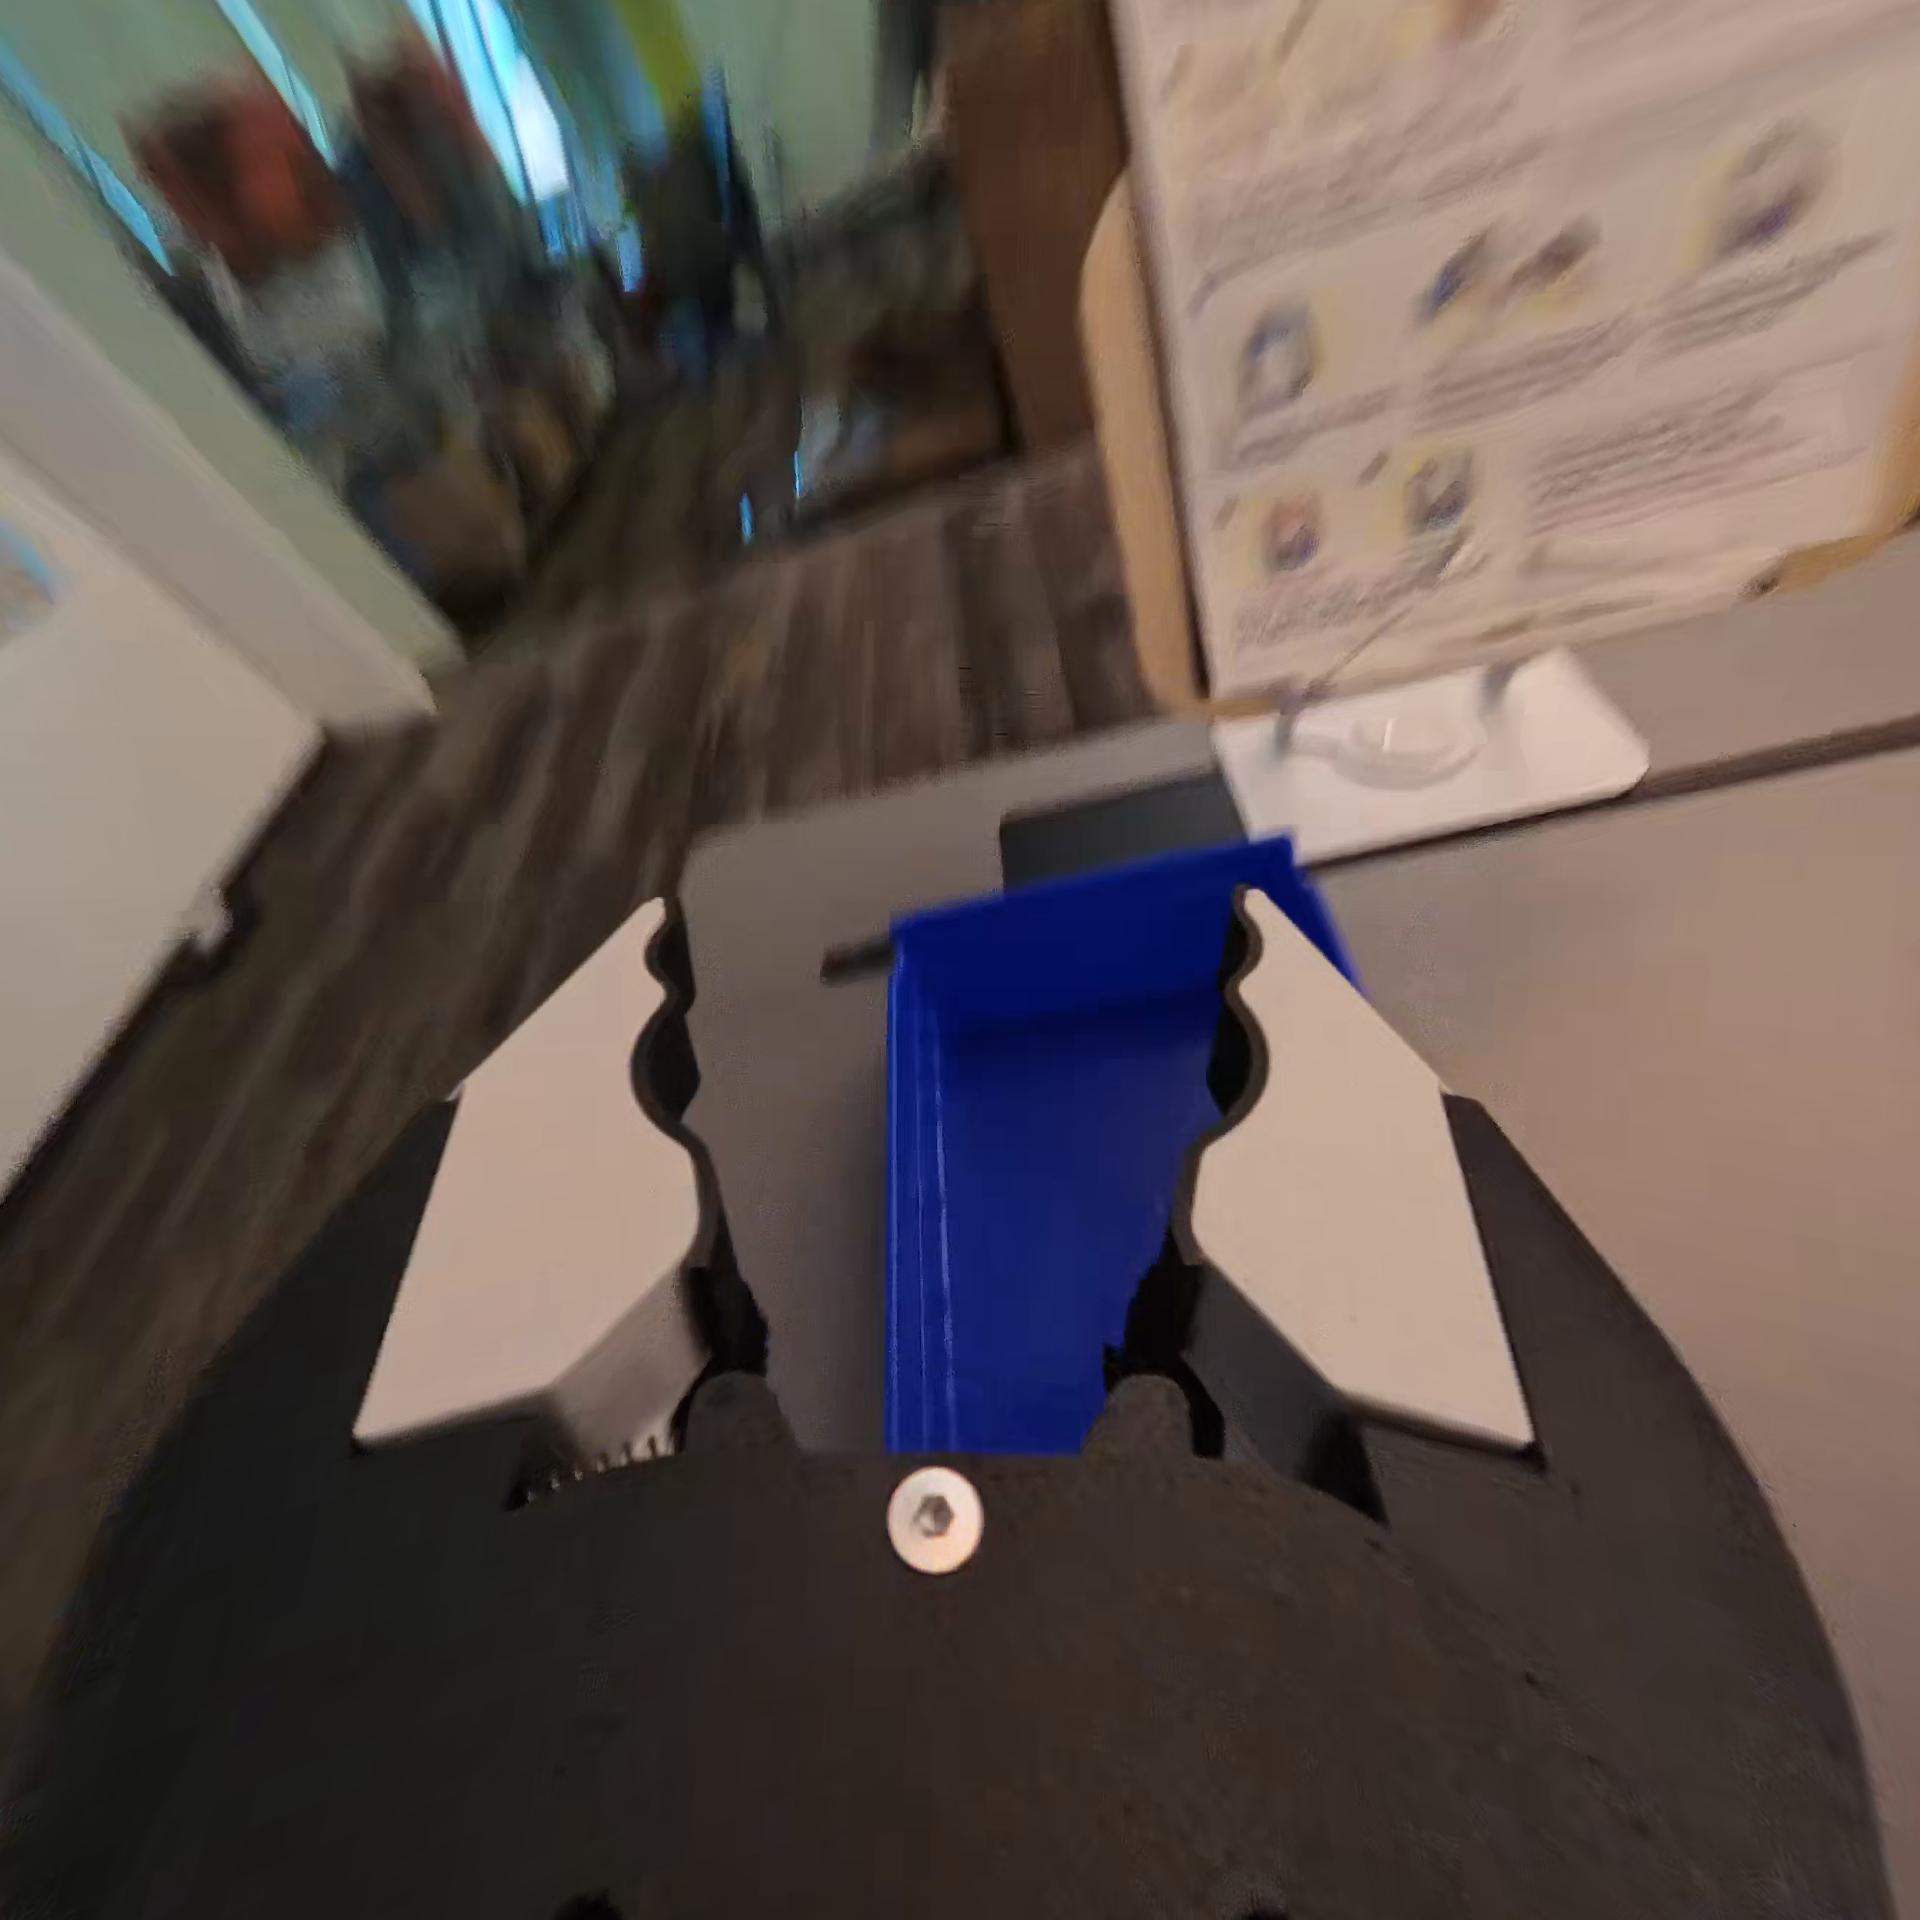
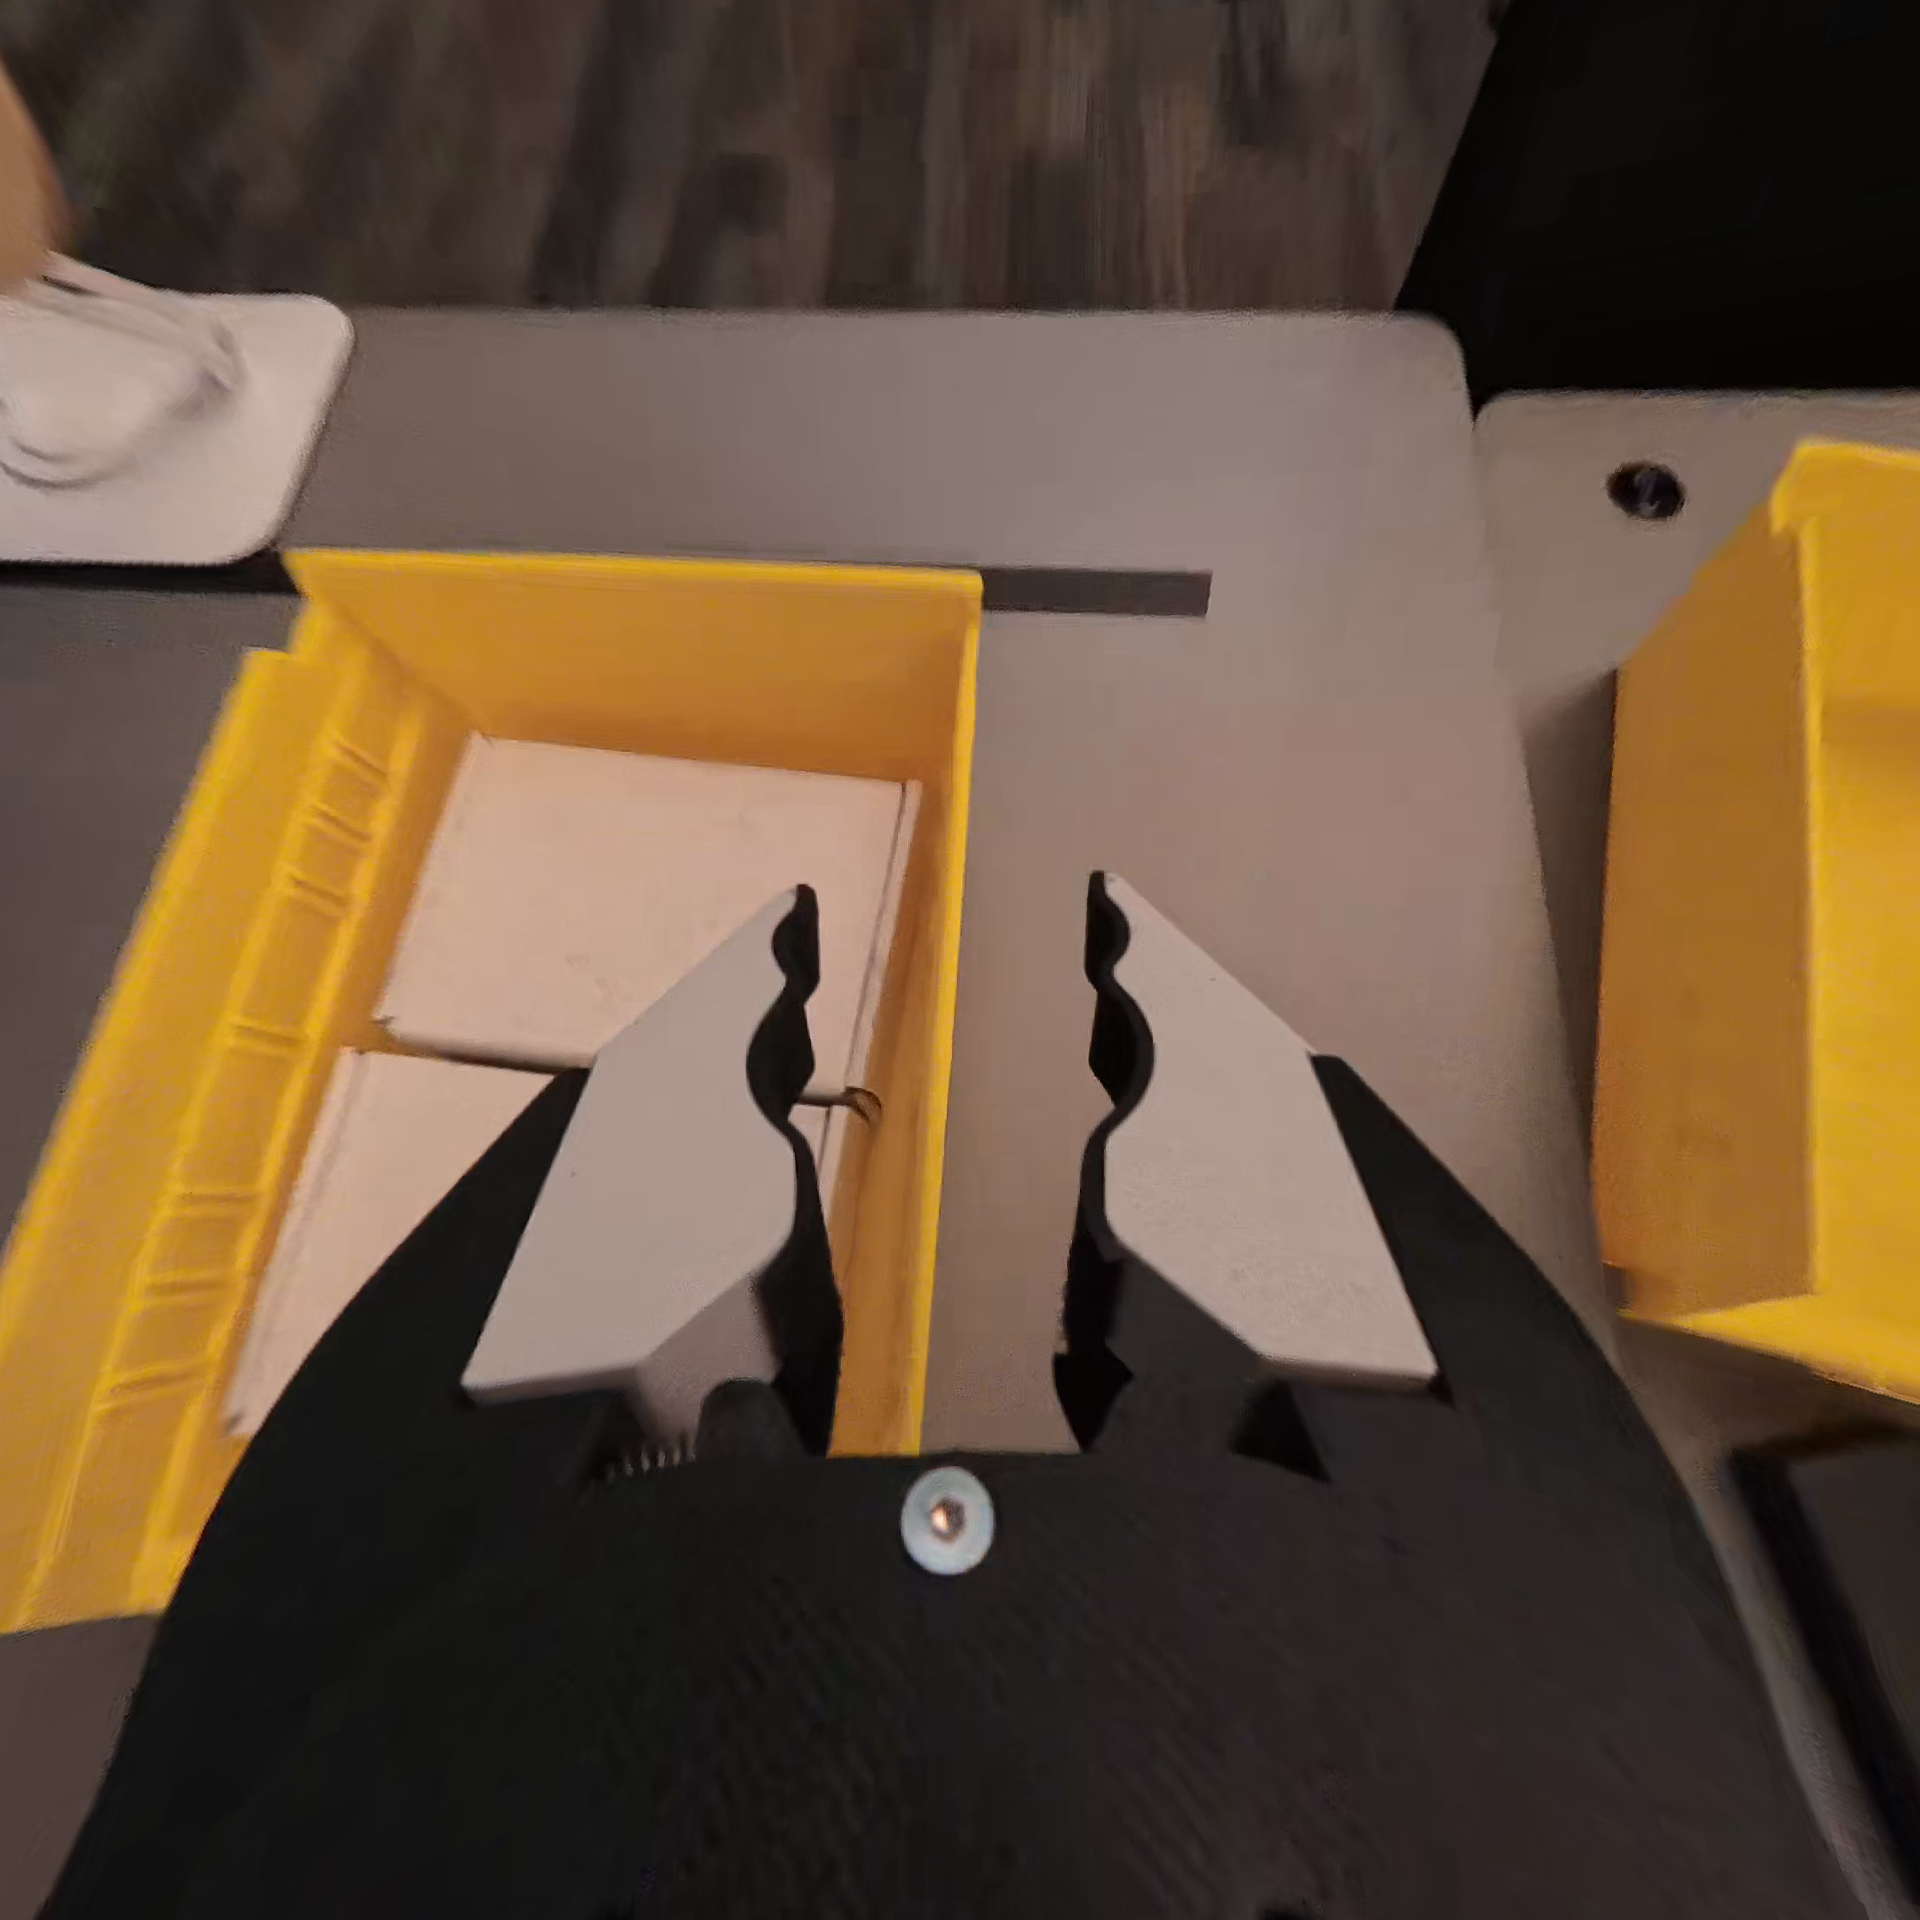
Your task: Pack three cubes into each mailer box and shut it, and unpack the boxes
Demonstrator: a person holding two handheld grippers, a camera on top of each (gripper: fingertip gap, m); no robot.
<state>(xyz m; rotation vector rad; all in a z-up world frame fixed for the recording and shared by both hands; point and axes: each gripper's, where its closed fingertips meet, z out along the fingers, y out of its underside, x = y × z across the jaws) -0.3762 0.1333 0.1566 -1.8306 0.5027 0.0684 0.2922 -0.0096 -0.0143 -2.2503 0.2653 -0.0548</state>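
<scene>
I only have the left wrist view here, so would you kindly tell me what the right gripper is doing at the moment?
Observer: The right gripper is open and empty, with its jaws straddling the right wall of a yellow box.
Operator: Thank you; is anything packed in that box?
Observer: Yes, pale cubes lie inside; two tops show, and the gripper hides the rest.
Operator: Are there other boxes nearby?
Observer: A second yellow box sits further right, cut off by the frame edge.
</scene>
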